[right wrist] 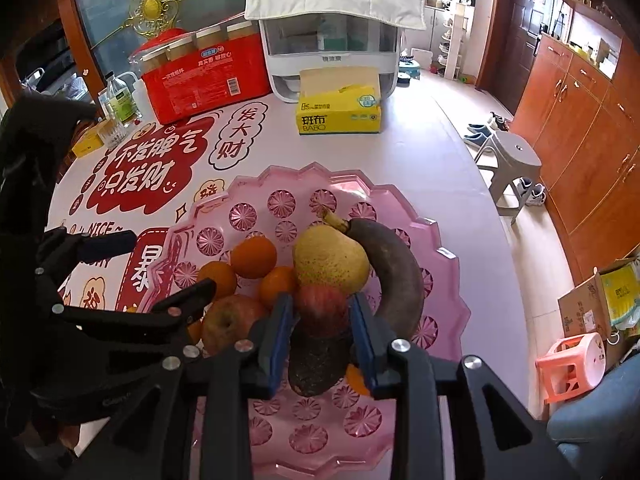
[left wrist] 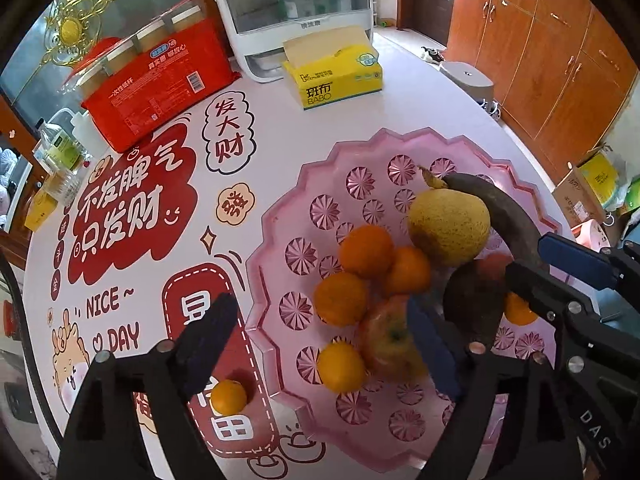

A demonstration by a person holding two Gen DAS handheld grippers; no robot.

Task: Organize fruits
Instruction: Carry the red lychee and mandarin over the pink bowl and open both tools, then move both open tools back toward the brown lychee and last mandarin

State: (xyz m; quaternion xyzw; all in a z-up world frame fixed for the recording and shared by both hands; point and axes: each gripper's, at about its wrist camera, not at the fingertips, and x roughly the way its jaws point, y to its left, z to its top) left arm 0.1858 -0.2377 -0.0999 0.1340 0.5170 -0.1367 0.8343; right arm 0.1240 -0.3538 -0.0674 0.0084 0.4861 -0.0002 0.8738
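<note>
A pink scalloped tray (left wrist: pixel 280 208) (right wrist: pixel 440 264) holds several oranges (left wrist: pixel 366 250), a yellow pear (left wrist: pixel 450 226) (right wrist: pixel 330 260), a blackened banana (left wrist: pixel 508 210) (right wrist: pixel 396 268), a red-yellow apple (left wrist: pixel 390 340) (right wrist: pixel 230 320) and a dark avocado (left wrist: pixel 474 300) (right wrist: pixel 316 360). My right gripper (right wrist: pixel 322 320) (left wrist: pixel 556 264) is over the tray, its blue pads on either side of the avocado and a red apple (right wrist: pixel 322 306); I cannot tell if they grip. My left gripper (left wrist: pixel 320 336) is open and empty at the tray's left rim. One orange (left wrist: pixel 228 396) lies on the table beside the tray.
The table has a printed cover (left wrist: pixel 132 208). At the back stand a red package of cups (left wrist: pixel 160 80), a yellow tissue box (left wrist: pixel 338 76) (right wrist: pixel 340 110), a white appliance (right wrist: pixel 332 52) and bottles (left wrist: pixel 60 144). A grey stool (right wrist: pixel 512 160) and wooden cabinets (right wrist: pixel 580 120) are to the right.
</note>
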